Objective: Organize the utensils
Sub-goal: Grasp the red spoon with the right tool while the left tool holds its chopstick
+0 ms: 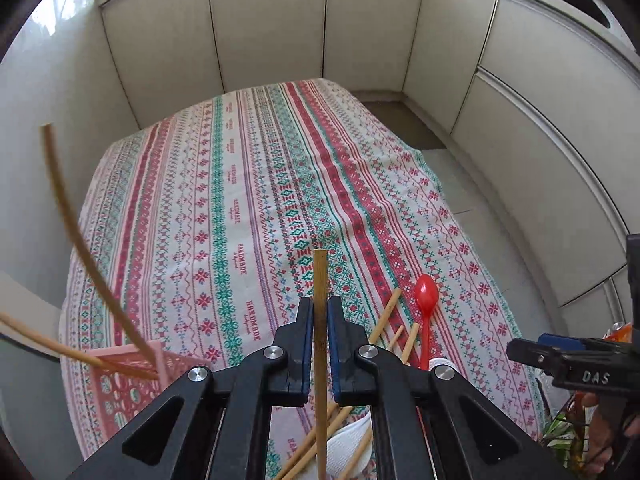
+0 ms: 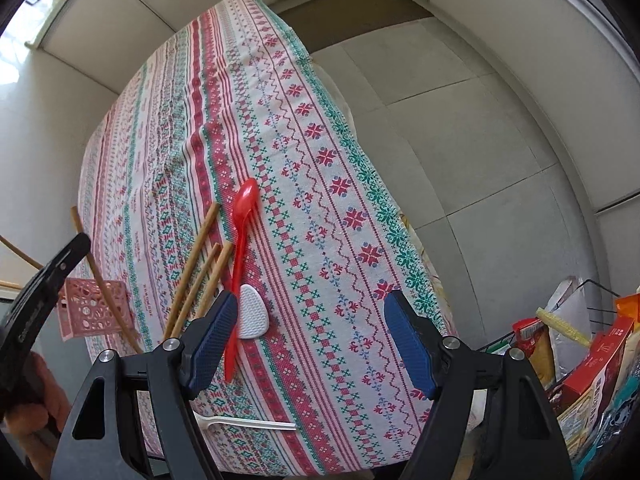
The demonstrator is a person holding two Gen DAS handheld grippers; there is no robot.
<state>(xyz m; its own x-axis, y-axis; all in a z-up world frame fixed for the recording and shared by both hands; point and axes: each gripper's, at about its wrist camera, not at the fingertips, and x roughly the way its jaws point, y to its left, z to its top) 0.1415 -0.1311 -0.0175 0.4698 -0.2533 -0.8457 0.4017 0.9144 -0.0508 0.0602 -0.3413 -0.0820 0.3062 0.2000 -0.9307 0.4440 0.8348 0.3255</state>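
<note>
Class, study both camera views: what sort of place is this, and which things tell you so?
Probably a home kitchen or dining corner: a table under a patterned tablecloth, pale cabinet doors behind it, and a wire rack of food packets beside it.

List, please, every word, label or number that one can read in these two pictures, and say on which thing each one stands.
"DAS": on the black body of the right gripper, seen from the left wrist.
"HANDMADE", as best it reads: repeated along the stripes of the red, green and white patterned tablecloth; the line under it is too small.
Raised lettering on the black handle of the left gripper: too blurred.
Print on the red cardboard box and neighbouring packets: not legible.
</note>
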